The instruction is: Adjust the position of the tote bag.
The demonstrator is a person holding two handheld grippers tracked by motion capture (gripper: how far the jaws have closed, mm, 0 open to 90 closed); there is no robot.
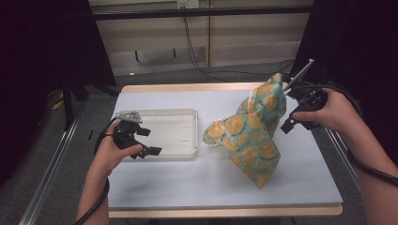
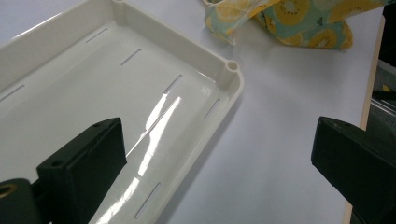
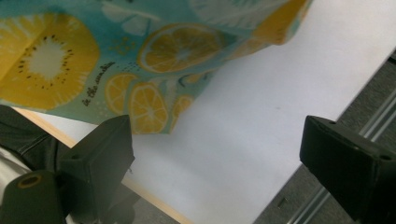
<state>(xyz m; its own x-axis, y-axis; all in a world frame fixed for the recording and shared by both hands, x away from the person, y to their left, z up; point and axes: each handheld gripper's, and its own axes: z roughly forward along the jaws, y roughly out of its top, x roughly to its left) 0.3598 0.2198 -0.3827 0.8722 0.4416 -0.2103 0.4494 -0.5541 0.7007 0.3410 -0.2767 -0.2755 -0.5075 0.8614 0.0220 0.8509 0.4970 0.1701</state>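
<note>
Teal fruit-print cloth point(image 1: 253, 133) peaked upward (long axis near-to-far), right gripper point(image 1: 296, 110) beside, both grippers' jaws wide, empty

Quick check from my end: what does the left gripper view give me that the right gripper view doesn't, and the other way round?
Left gripper view alone: the cream tray with its slotted floor, under the open left gripper, whose jaws have nothing between them. Right gripper view alone: the table's far wooden edge, a metal rail beside it, and the script printed on the fabric, seen close above the open right gripper. Both share: the white table top and the fruit-print cloth bag, which neither gripper is gripping.
</note>
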